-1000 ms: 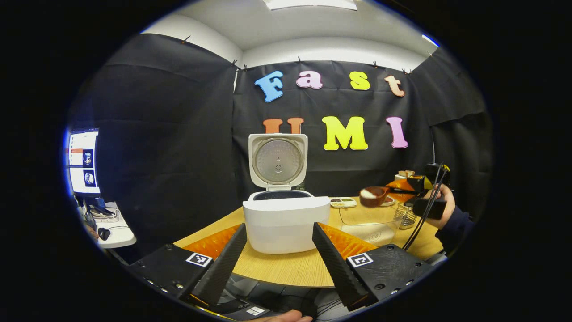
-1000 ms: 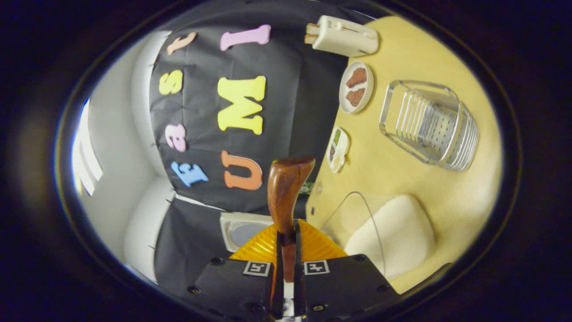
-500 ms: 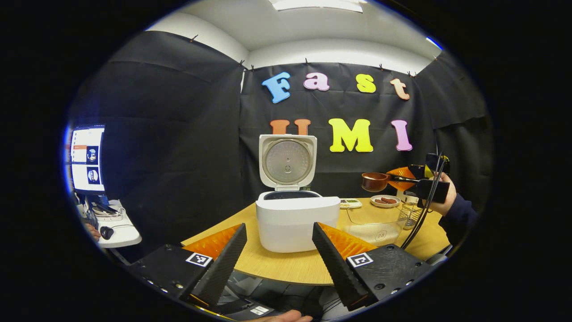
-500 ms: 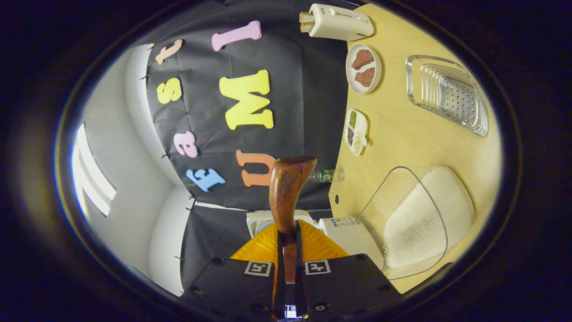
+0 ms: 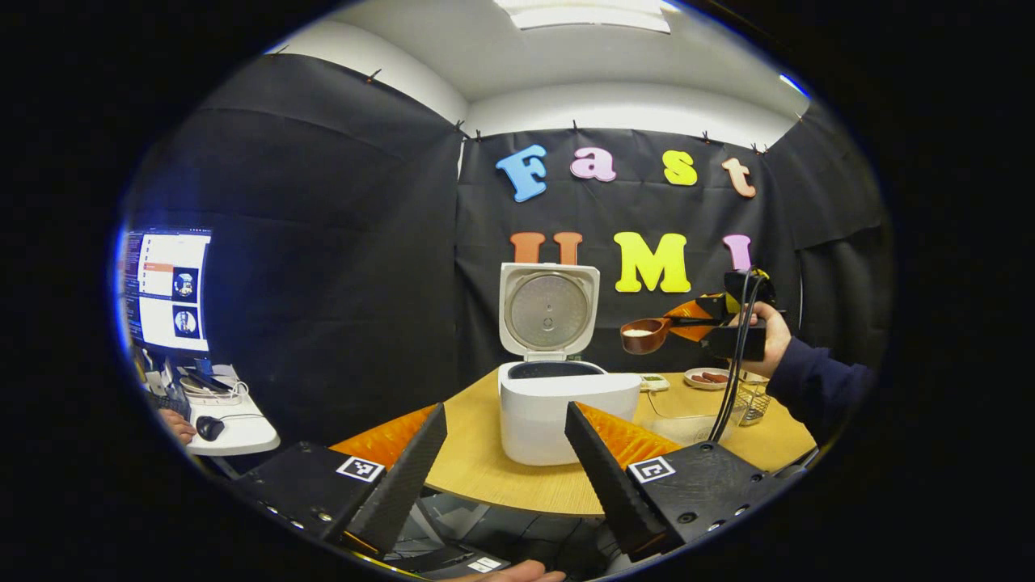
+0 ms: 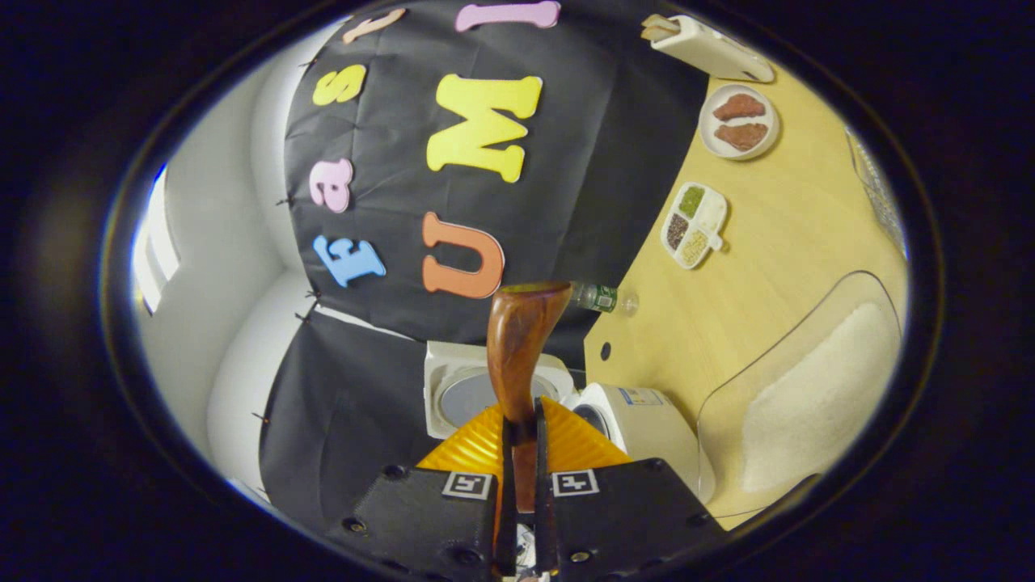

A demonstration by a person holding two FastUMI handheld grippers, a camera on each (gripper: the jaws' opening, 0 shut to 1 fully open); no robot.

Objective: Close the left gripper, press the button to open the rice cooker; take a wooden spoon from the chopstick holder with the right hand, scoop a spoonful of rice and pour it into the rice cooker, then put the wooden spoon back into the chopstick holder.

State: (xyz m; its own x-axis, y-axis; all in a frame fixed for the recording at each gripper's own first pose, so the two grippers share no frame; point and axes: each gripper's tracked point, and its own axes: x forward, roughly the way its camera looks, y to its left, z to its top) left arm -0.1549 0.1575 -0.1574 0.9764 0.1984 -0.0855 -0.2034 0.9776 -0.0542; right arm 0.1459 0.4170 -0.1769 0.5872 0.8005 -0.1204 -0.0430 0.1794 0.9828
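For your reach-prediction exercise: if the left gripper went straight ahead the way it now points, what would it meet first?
Probably the rice cooker: its white body stands between the left gripper's open fingers, across bare table. Depth is unclear.

Right gripper [image 6: 518,453] clamped tight on the wooden spoon [image 6: 517,347], rice cooker [image 6: 639,428] lid up just beyond it, clear tub of rice [image 6: 817,404] at the table's [image 6: 752,267] near edge, plate of meat [image 6: 739,121] by the far edge

A plate of meat [image 6: 739,121], sectioned dish [image 6: 694,225], bottle [image 6: 600,297] and toaster [image 6: 708,48] share the table [image 6: 752,267].
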